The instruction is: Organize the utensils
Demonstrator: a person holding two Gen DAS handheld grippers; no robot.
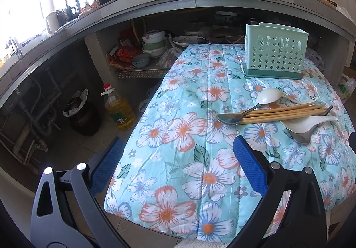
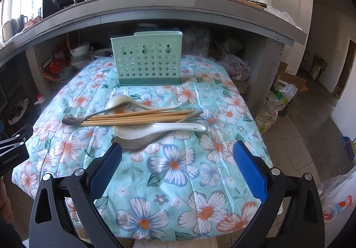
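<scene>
Judging by how things lie, nothing has been sorted yet: the green holder [image 2: 146,59] stands upright at the 12 o'clock end of the desk [image 2: 222,159] with no handle showing above its rim, though its inside is hidden. All the utensils sit in one heap between holder and grippers: the chopsticks [image 2: 142,117] lie crosswise, a metal spoon [image 2: 72,120] pokes out at 9 o'clock beneath them, one white spoon [image 2: 124,101] lies on the holder side, another white spoon [image 2: 155,130] rests over a steel ladle [image 2: 133,144] nearest the right gripper [image 2: 178,167]. Both the right gripper and the left gripper [image 1: 178,167] hang released, jaws spread, grasping nothing.

Room looks generous: bare cloth lies between each gripper and the heap. The desk drops off at 3 and 9 o'clock, and the kitchen counter [image 2: 155,12] overhangs just behind the holder, which may limit lifting there.
</scene>
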